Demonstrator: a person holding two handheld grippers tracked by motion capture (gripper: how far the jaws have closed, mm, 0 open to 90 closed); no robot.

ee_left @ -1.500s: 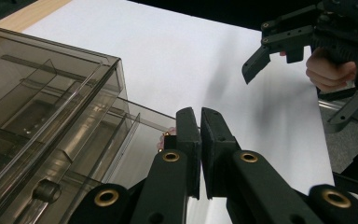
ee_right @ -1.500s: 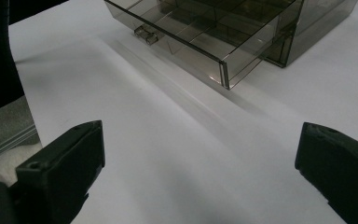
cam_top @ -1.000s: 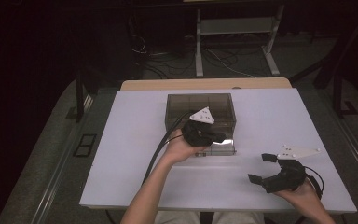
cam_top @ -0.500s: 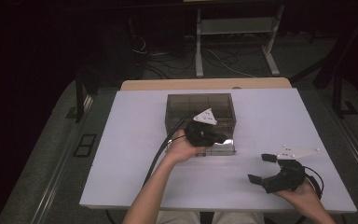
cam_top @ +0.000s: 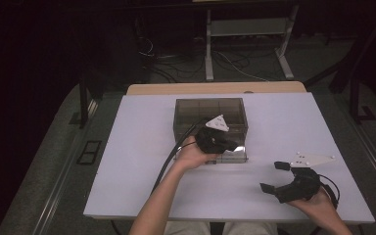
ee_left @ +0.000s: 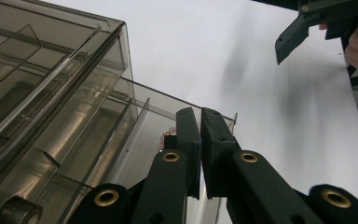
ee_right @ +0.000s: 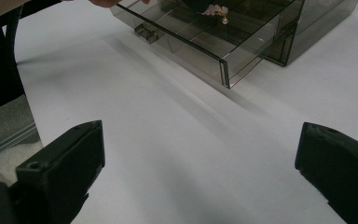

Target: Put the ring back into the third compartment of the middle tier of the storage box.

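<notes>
The work surface is a white table (cam_top: 127,161). A smoked transparent drawer box (cam_top: 210,115) stands at the table centre, toward 12 o'clock from the person. Its drawer (cam_top: 235,155) is pulled out toward 6 o'clock and is divided into compartments by clear partitions.

Left gripper (cam_top: 227,144): positioned over the open drawer, at the 6 o'clock edge of the box, with its grey three-cornered plate on top and its cable trailing toward 7 o'clock along the forearm. In the left gripper view the two black jaws stand nearly together with only a thin slit between the pads (ee_left: 189,140). No object can be seen clamped between them. The gripper tips (ee_left: 200,122) lie above the drawer's clear front wall.

A small pink and gold object (ee_right: 216,9) lies in a drawer compartment; in the left gripper view it appears as a small pink patch (ee_left: 168,138) just beside the left pad, at 9 o'clock of it. Whether it touches the jaw cannot be determined, and its kind is too small to identify.

Right gripper (cam_top: 274,177): rests low over the table at 4 o'clock from the box, well apart from it. Its jaws are spread wide with nothing between them; bare table is seen across the gap. A small handle (ee_right: 145,32) sits on the drawer front.
</notes>
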